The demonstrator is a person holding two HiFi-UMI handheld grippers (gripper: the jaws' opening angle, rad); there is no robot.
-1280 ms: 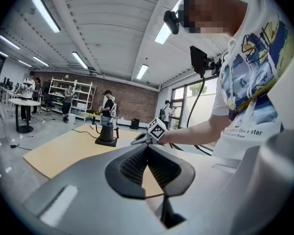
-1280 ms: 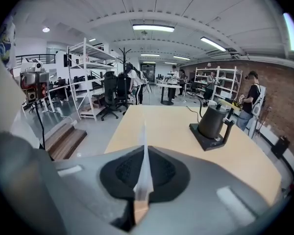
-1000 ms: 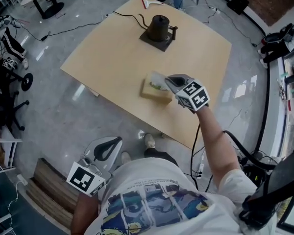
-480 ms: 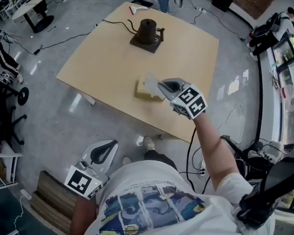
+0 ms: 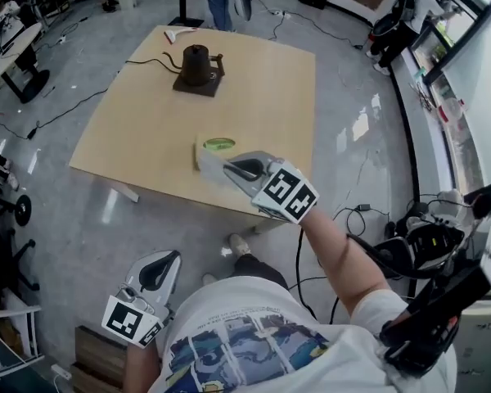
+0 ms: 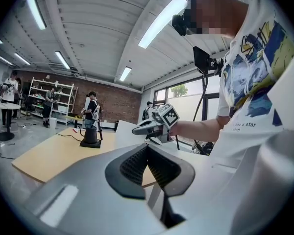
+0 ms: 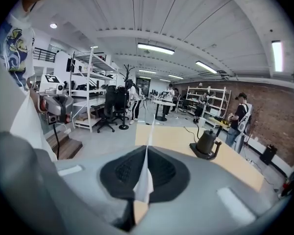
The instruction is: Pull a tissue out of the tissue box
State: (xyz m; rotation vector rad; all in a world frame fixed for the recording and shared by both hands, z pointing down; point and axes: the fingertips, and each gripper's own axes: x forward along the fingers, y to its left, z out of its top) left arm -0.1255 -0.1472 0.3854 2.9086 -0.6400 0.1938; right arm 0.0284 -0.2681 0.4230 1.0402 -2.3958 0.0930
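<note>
The yellow tissue box (image 5: pixel 218 144) with a green oval slot sits near the front edge of the wooden table (image 5: pixel 262 80). My right gripper (image 5: pixel 227 169) hovers just above and in front of it, shut on a white tissue (image 5: pixel 207 162) that hangs over the box. I cannot tell whether the sheet still touches the slot. In the right gripper view the tissue (image 7: pixel 146 173) is pinched edge-on between the pads of the right gripper (image 7: pixel 146 153). My left gripper (image 5: pixel 168 259) hangs low beside my body, off the table, shut and holding nothing; the left gripper view shows the pads of the left gripper (image 6: pixel 148 153) meeting.
A black kettle (image 5: pixel 196 64) on its base with a cable stands at the table's far side. A small red-and-white item (image 5: pixel 180 33) lies at the far corner. People stand beyond the table. Office chairs, cables and wooden steps (image 5: pixel 90 359) are on the floor at left.
My right gripper has risen and drawn back toward me from the box, bringing the tissue up with it. The left gripper has shifted slightly, staying low at my side.
</note>
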